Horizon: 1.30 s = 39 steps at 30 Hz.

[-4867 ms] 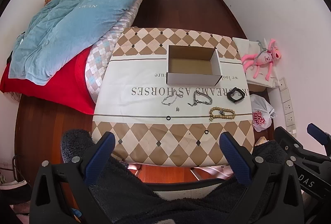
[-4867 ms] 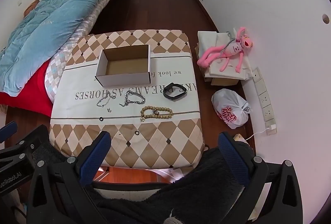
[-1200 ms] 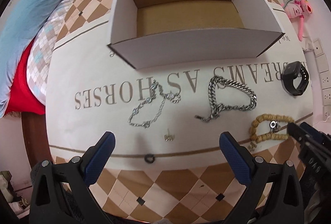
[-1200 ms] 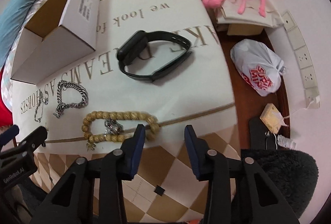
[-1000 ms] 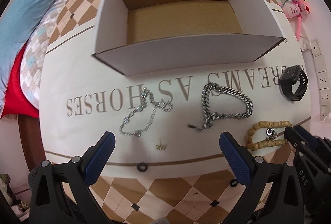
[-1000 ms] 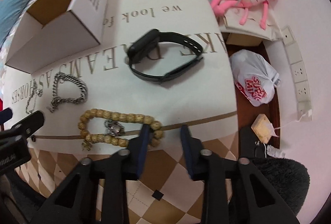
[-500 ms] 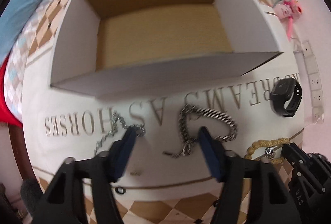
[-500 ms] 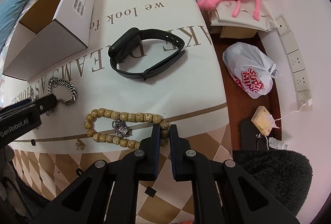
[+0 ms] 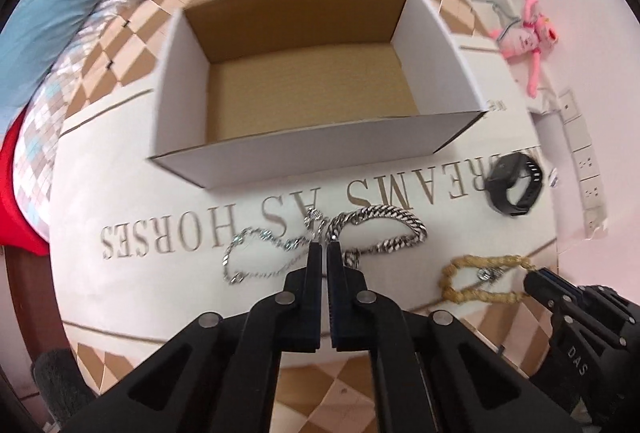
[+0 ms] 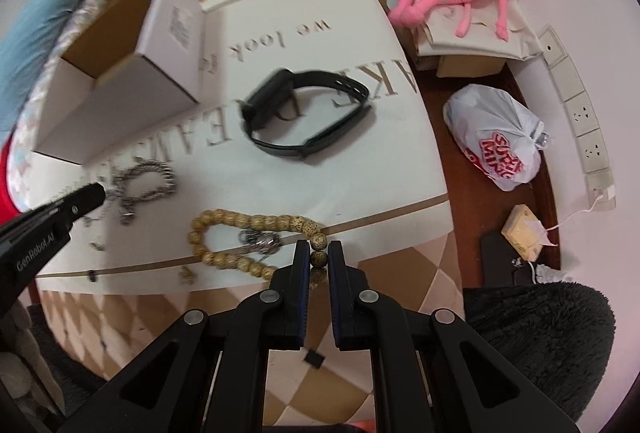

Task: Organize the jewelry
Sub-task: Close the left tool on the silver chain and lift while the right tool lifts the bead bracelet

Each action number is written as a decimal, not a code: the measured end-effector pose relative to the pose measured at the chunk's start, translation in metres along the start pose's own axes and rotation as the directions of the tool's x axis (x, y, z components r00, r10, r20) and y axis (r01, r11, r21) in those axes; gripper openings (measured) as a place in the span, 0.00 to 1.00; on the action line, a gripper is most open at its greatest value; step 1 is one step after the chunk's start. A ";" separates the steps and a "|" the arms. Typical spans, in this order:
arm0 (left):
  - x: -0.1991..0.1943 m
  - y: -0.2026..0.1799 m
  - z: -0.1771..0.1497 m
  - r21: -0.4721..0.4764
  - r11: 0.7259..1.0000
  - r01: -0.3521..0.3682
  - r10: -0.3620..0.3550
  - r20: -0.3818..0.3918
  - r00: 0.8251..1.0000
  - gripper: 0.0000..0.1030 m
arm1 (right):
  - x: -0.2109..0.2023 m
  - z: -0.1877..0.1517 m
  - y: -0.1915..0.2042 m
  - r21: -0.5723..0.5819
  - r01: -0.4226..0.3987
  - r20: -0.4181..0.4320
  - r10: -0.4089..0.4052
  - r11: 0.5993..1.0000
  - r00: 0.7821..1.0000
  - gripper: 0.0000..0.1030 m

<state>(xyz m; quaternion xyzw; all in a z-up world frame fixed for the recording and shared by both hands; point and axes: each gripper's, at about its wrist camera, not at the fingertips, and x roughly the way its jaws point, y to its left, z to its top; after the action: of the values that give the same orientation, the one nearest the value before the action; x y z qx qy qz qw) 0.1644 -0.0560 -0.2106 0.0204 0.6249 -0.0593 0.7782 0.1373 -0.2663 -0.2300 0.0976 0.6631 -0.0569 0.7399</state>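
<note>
Since a second ago both grippers have closed: the left gripper (image 9: 324,247) has gone from wide open to nearly shut at the spot where the thin chain (image 9: 256,253) and thick chain (image 9: 380,223) meet; whether it pinches a link I cannot tell. The right gripper (image 10: 319,253) is clamped on a bead of the bead bracelet (image 10: 248,233). This looks like the grasping step. Next, lift each piece and carry it to the empty box (image 9: 312,149) behind; the watch (image 10: 304,117) waits

Left gripper (image 9: 324,247) fingers (image 9: 314,261) nearly closed between two silver chains (image 9: 376,229)
</note>
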 end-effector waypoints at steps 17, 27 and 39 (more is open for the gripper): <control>0.013 0.012 -0.004 -0.102 0.991 0.083 -0.082 0.012 0.997 0.61 | 0.005 -0.003 0.001 0.026 -0.074 0.067 0.072 0.997 0.995 0.09; 0.048 -0.030 0.009 0.081 0.996 -0.046 0.044 0.028 0.999 0.52 | 0.020 -0.014 -0.017 0.080 -0.080 0.053 0.076 0.994 0.996 0.09; 0.035 -0.020 -0.013 0.047 0.999 0.029 -0.031 0.046 0.998 0.06 | 0.009 -0.013 -0.019 0.091 -0.107 0.067 0.101 0.990 0.993 0.09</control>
<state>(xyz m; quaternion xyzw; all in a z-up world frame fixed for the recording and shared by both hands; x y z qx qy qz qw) 0.1566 -0.0771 -0.2468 0.0275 0.6052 -0.0856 0.7910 0.1218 -0.2819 -0.2411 0.1652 0.6303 -0.0526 0.7567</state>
